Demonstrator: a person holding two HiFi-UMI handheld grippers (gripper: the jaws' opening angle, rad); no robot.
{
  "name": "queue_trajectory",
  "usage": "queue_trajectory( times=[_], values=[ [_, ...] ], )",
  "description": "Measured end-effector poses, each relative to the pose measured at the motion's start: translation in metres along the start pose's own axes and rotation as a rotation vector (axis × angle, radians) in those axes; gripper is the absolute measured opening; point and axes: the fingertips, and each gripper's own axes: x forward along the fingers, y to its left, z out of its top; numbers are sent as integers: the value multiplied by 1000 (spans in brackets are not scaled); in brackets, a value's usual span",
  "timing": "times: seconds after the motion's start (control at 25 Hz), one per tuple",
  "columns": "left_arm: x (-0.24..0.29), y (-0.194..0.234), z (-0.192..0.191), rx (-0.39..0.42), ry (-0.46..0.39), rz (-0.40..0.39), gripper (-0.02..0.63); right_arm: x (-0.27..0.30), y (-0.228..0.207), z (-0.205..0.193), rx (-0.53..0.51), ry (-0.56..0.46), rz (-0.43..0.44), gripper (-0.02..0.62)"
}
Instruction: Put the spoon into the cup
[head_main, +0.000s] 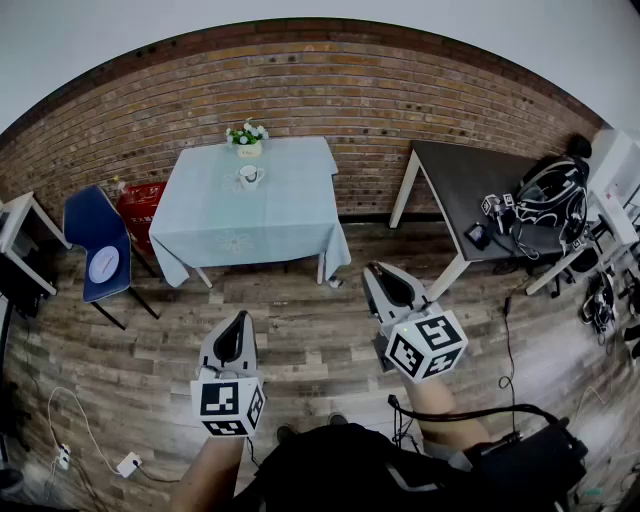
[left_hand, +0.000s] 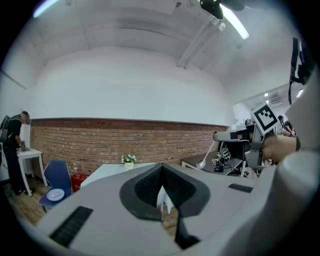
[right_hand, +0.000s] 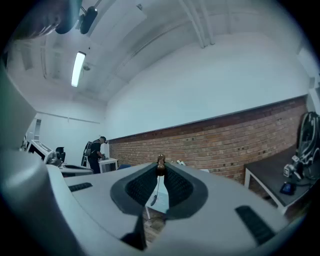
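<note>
Head view: a brick wall (head_main: 330, 90) closes the room over a plank floor (head_main: 320, 330). A worktop (head_main: 230, 220) under a pale blue cloth stands against the wall, with a blue chair (head_main: 95, 235) to its left and a dark worktop (head_main: 465, 185) loaded with equipment to its right. The cup (head_main: 250, 177) sits on the cloth near the wall side, just in front of a flower pot (head_main: 247, 137). The left tongs (head_main: 240, 320) and right tongs (head_main: 378, 275) are held level over the floor, well apart from the cup. Left gripper view: the left tongs are clenched on nothing. The spoon (left_hand: 206, 155) hangs bowl-down from the right tongs at the right edge. Right gripper view: the right tongs grip the spoon by the brown end of its handle, and the bowl dangles below. Judged step: carrying the spoon to the cup. The next move calls for advancing to the clothed worktop, centring the bowl over the cup and lowering it before releasing.
</note>
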Motion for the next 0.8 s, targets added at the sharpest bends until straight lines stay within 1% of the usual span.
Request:
queue_trajectory(
  times=[0.2, 0.44, 0.8],
  values=[
    [-5, 13, 6, -44, -22, 39, 9, 1, 5, 2, -2, -2, 2, 52],
    [-6, 13, 7, -7, -17, 37, 9, -1, 10, 2, 14, 12, -9, 52],
    [-12, 21, 5, -22, -35, 6, 9, 5, 28, 0, 40, -4, -3, 52]
  ],
)
